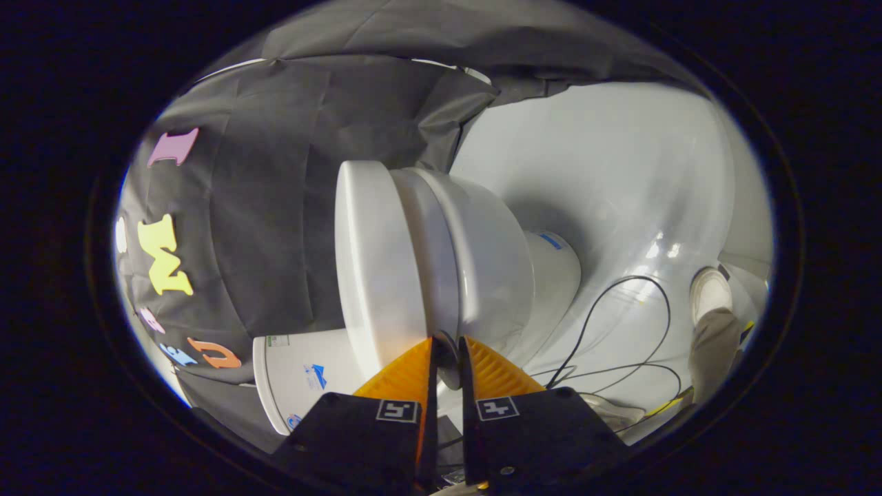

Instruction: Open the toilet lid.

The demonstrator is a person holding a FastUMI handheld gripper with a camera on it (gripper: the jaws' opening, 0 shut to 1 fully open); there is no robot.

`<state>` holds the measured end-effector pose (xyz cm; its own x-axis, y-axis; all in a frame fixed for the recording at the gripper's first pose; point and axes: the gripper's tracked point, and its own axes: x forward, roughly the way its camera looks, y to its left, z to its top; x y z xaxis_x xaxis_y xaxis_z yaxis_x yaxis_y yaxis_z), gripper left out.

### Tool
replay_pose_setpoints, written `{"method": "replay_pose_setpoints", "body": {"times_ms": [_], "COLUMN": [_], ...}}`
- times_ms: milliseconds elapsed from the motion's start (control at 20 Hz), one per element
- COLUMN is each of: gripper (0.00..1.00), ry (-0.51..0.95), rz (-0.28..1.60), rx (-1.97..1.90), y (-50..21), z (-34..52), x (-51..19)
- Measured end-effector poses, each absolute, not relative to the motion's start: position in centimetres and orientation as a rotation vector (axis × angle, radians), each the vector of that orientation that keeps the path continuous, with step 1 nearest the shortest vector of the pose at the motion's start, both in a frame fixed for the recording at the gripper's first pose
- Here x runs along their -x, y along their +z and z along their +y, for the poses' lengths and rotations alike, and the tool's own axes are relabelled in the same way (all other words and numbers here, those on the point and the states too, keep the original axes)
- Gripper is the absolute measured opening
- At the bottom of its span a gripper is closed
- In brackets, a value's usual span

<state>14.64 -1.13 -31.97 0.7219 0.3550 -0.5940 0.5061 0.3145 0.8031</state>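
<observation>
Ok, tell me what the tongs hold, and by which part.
The tongs pinch the toilet lid by its rim edge, at the tips.

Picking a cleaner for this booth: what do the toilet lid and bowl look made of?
The toilet lid looks like smooth white moulded plastic with a soft sheen. The bowl looks like glazed ceramic, glossier, though plastic is possible. The gripper has its fingers nearly closed at the lid's edge.

position: we ride on the gripper (pixel 446 343), looking along its nearly closed fingers
roll: turned sideways, so the toilet (pixel 441 255) lies rotated
range: close to the toilet
</observation>
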Motion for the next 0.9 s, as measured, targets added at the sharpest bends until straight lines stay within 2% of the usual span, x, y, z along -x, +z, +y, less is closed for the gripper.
{"method": "replay_pose_setpoints", "body": {"times_ms": [200, 900], "gripper": [0.15, 0.14], "ry": [-0.106, -0.078], "rz": [0.799, 0.73], "rx": [-1.244, -0.99], "y": [-30.8, -24.6], "z": [-1.0, 1.2], "x": [-14.8, -15.0]}}
